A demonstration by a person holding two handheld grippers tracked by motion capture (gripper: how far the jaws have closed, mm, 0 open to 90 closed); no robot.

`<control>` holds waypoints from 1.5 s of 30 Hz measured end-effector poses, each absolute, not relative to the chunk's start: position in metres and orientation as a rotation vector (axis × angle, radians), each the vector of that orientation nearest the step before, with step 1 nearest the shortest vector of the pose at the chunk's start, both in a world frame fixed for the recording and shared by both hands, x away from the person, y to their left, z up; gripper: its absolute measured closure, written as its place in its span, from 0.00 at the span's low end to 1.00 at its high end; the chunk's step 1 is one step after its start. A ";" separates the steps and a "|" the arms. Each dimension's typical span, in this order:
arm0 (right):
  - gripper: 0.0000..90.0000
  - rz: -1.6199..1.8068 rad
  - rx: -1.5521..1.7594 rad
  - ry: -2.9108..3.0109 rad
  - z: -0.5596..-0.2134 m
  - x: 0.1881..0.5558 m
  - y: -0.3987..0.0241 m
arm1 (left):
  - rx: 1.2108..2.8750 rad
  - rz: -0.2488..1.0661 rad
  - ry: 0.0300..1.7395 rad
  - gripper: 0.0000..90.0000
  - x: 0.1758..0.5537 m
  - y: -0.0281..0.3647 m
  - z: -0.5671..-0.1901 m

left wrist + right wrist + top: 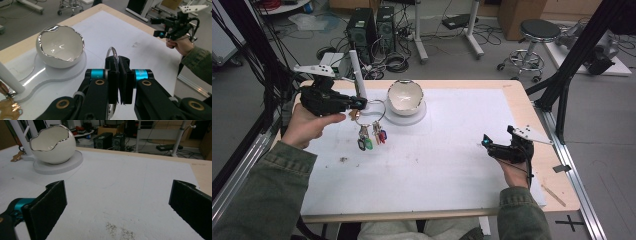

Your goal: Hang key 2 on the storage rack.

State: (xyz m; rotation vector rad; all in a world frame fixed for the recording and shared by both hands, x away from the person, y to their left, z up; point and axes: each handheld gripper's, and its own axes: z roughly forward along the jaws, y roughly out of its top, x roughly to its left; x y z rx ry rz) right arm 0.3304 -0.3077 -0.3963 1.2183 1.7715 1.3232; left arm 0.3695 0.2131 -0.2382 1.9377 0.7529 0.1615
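My left gripper [360,103] is shut on a large metal key ring [375,111], held above the white mat at the back left. Several keys with coloured heads [372,138] dangle from the ring. In the left gripper view the black pads [112,80] press together on the ring [112,50], whose arc rises past the fingertips. A white egg-shaped bowl with a silver rim [405,95] stands just right of the ring on a white base [416,116]. My right gripper [486,142] rests low at the mat's right side, open, with nothing between its pads [51,206].
A white post [357,75] rises from the bowl's base beside my left gripper, with brass keys [8,107] next to it. The white mat [432,165] covers most of the wooden table. Computer towers, cables and a stool [537,37] stand on the floor beyond.
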 end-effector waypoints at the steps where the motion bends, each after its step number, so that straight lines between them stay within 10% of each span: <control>1: 0.01 1.325 1.219 1.770 -0.396 0.330 -0.308 | 1.938 0.162 0.756 0.96 0.371 0.214 -0.237; 45: 0.01 1.312 1.224 1.778 -0.397 0.329 -0.308 | 1.867 0.107 0.877 0.96 0.440 0.257 -0.226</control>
